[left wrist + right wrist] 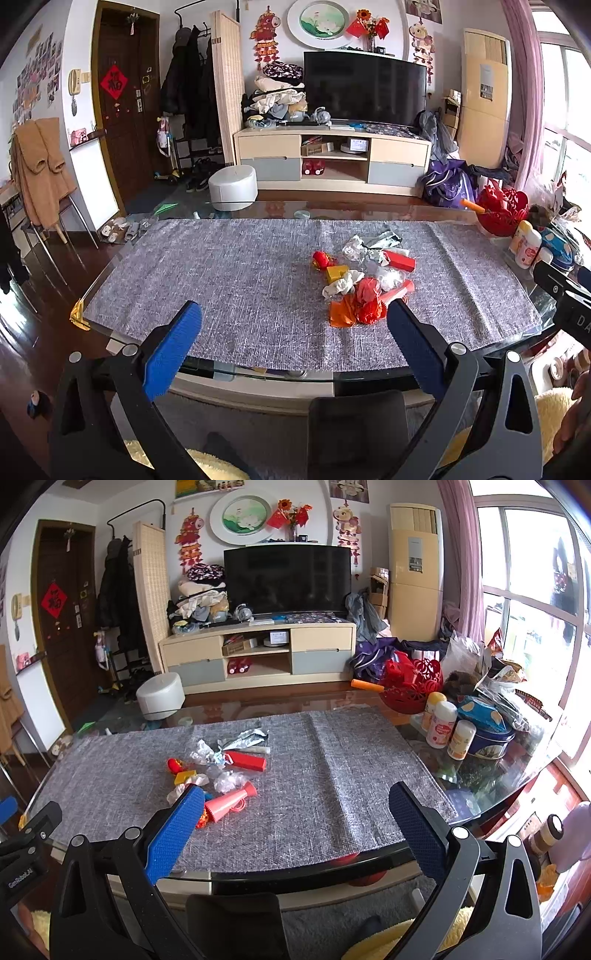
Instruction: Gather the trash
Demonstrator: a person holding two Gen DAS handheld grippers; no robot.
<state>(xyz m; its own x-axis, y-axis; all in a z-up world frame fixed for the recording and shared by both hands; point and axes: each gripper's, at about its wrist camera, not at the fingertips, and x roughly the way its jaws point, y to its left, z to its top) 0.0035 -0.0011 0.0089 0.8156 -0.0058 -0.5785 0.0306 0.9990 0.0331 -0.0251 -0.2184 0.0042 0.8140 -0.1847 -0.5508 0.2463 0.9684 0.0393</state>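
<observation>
Just right of centre in the left wrist view, a loose heap of trash (364,277) lies on the grey mat (221,280) that covers the glass-topped bench (258,369). Most of it looks feather-light and soft: crumpled white paper (341,284), clear plastic wrap (389,277), a silvery foil wrapper (384,238) and red-orange tissue (364,304). These should crush easily, so a pinch through the bulk of each wad ought to hold, though the foil and plastic may slip. Stiffer pieces sit among them: a red box (400,260), a small yellow block (336,273) and a pink plastic horn (231,801), the last clearest at lower centre-left of the right wrist view. The box is best taken across its narrow sides, the horn around its slim neck and not its flared mouth.

Left hand-held gripper (293,319) hangs released, its blue pads wide apart over the mat's near edge, the right pad next to the tissue. Right hand-held gripper (297,803) is likewise spread wide and empty, its left pad overlapping the heap's near end.

Bottles (441,725) and a blue tin (487,742) stand at the right edge, well apart from the heap.
</observation>
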